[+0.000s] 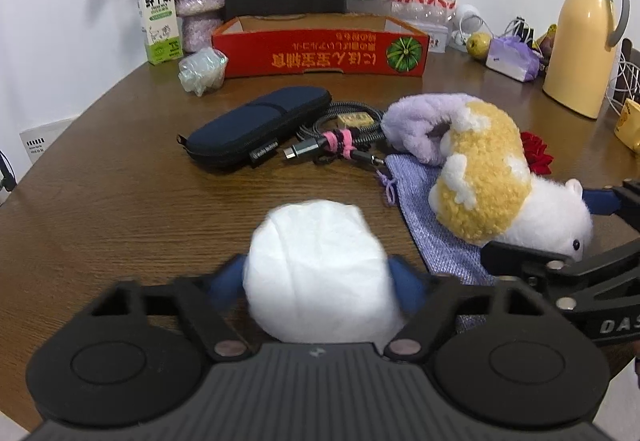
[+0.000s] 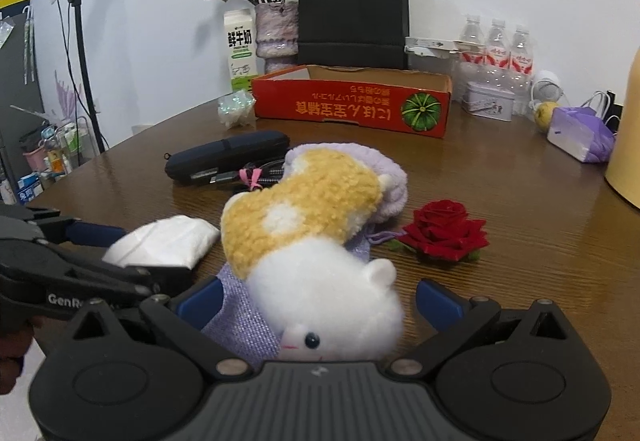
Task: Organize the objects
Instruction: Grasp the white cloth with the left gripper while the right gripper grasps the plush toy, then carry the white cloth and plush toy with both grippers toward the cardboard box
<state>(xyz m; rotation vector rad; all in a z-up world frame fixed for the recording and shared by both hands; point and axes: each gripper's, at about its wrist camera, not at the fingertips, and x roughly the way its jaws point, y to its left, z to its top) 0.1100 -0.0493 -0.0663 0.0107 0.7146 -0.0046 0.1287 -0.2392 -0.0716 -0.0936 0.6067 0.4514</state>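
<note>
My left gripper (image 1: 316,281) is shut on a white soft pack (image 1: 316,269), holding it low over the wooden table (image 1: 120,201); the pack also shows in the right wrist view (image 2: 164,241). My right gripper (image 2: 316,301) is open, its blue fingers (image 2: 438,305) on either side of a white and yellow plush hamster (image 2: 320,249), not pressing it. The hamster (image 1: 492,197) lies on a lilac pouch (image 1: 424,201). A red open cardboard box (image 1: 320,49) stands at the back of the table.
A dark zip case (image 1: 256,129), a bundled cable (image 1: 340,141), a red rose (image 2: 444,229), a lilac plush piece (image 1: 420,121), and a crumpled plastic wrap (image 1: 202,71) lie mid-table. Milk carton (image 1: 158,13), vase, black bag, bottles, yellow jug (image 1: 580,41) stand behind.
</note>
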